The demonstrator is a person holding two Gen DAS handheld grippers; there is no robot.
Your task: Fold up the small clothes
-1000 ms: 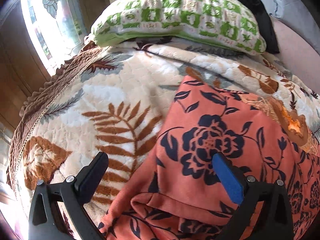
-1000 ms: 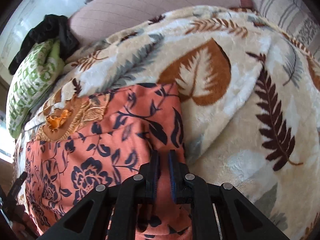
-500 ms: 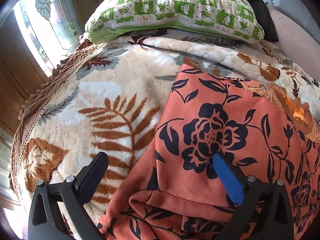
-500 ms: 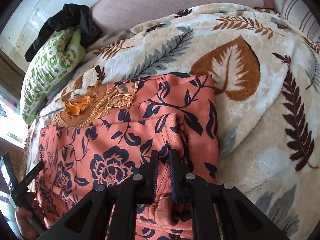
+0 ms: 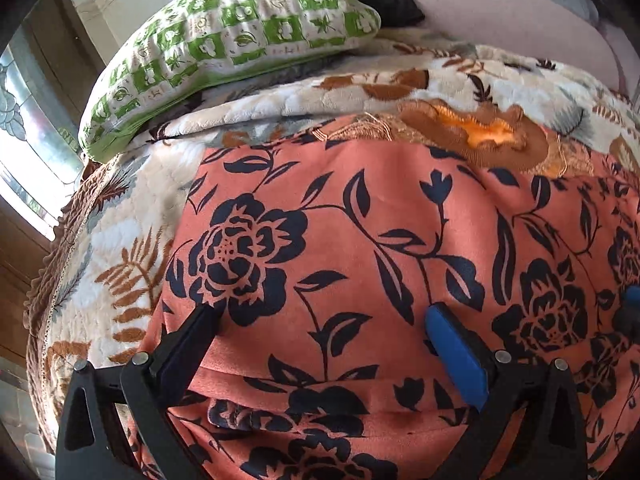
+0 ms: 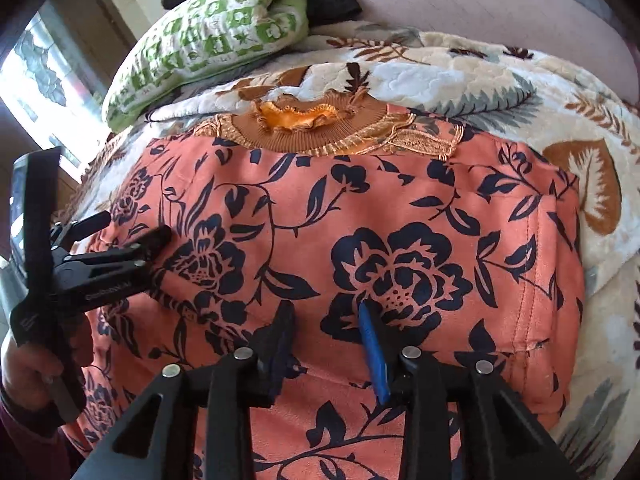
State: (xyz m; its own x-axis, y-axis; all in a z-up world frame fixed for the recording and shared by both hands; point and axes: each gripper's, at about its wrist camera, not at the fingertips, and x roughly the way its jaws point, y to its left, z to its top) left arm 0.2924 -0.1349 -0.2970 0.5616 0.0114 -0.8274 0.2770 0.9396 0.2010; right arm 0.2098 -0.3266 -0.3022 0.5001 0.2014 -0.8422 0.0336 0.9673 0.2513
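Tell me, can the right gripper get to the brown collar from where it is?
Probably yes. The right gripper is open and holds nothing, and only flat orange cloth lies between it and the collar. Nothing stands in the way, though it would have to move forward across the garment.

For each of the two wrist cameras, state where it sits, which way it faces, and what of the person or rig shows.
Left wrist: rides the left gripper, low over the orange floral garment, facing the green checked pillow; only its own open fingers show.
Right wrist: rides the right gripper, facing the same way; its open fingers, the left gripper and the person's left hand show.
Shared: garment, pillow, leaf-print blanket.
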